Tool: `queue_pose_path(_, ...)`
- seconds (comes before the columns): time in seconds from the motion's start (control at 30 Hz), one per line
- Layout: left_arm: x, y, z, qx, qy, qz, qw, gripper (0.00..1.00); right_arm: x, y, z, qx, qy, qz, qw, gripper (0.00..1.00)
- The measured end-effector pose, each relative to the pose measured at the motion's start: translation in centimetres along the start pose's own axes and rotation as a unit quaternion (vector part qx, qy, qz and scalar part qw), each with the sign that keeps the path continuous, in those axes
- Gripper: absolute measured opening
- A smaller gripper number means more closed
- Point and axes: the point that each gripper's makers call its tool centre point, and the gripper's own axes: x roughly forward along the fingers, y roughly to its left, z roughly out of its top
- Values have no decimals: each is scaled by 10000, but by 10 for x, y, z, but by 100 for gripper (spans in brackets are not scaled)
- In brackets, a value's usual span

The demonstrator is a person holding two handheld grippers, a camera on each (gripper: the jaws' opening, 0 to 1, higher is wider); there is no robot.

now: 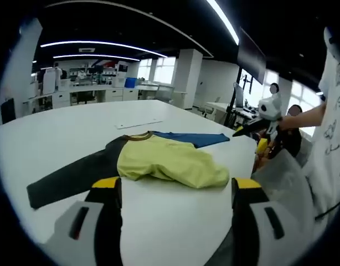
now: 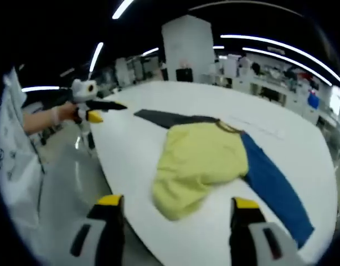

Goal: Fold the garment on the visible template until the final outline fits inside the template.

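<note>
From my left claw (image 1: 176, 191), jaws spread and empty, a pale sheet (image 1: 138, 123) lies on the table (image 1: 70, 133) at twelve o'clock beyond the shirt (image 1: 169, 160). My right claw (image 2: 173, 210) (also released, holding nothing) sees the shirt (image 2: 200, 160) at twelve: yellow body rumpled, dark sleeve (image 2: 164, 118) at eleven, blue sleeve (image 2: 272, 188) at three.

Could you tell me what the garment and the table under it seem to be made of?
The garment looks like soft knit fabric, perhaps cotton: matte yellow body, one dark sleeve and one blue sleeve, lying in loose folds and wrinkles. The table appears to be a hard, smooth white top, probably laminate, with a faint sheen; its exact material is unclear.
</note>
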Motion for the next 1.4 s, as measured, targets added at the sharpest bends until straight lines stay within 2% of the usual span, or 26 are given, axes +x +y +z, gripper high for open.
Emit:
queue_pose_path(0.07,1,-1,-1,-3,-19,65,10000,78,7,4,0,-394,153,110,9990,76)
queue_pose_path(0.17,3,-4,-4,0,-6,91,10000,78,17,19,-1,-876,387,533,9940,77)
queue_pose_path(0.23,7,-7,-6,-26,12,120,9999,78,23,19,-3,-1520,590,587,9849,73)
queue_pose_path(0.27,8,-7,-7,-17,4,164,9999,78,27,22,-4,-1859,687,692,9777,72)
queue_pose_path(0.3,9,-7,-7,-3,-5,188,9998,78,29,21,-5,-2006,713,709,9745,72)
queue_pose_path(0.4,14,-12,-6,-38,-51,292,9996,78,36,26,-6,-2083,722,984,9704,69)
queue_pose_path(0.53,15,-15,-7,-50,-111,418,9991,78,45,21,-10,-2659,815,1069,9546,66)
queue_pose_path(0.63,17,-19,-9,-63,-103,471,9988,77,51,24,-13,-2804,837,1221,9484,64)
queue_pose_path(0.7,17,-21,-11,-58,-104,515,9986,77,57,26,-17,-3196,904,1302,9342,60)
queue_pose_path(0.77,16,-20,-12,-135,-173,565,9982,77,61,28,-22,-3446,958,1339,9242,54)
queue_pose_path(0.83,15,-19,-13,-200,-264,583,9978,76,67,30,-27,-3443,1006,1359,9235,50)
queue_pose_path(0.9,13,-16,-18,-192,-186,632,9976,76,72,29,-30,-3696,1037,1304,9141,43)
queue_pose_path(1.07,10,-17,-20,-200,-176,668,9974,76,83,30,-41,-3847,1196,1277,9063,38)
queue_pose_path(1.1,9,-16,-22,-180,-156,677,9974,75,85,30,-45,-4066,1245,1281,8960,36)
queue_pose_path(1.2,10,-17,-22,-124,-148,712,9973,73,89,25,-55,-4401,1421,1166,8790,34)
queue_pose_path(1.23,10,-18,-22,-132,-166,712,9972,73,91,25,-57,-4353,1429,1136,8816,33)
queue_pose_path(1.4,17,-22,-21,-75,-153,670,9976,71,97,23,-56,-4389,1410,1027,8815,27)
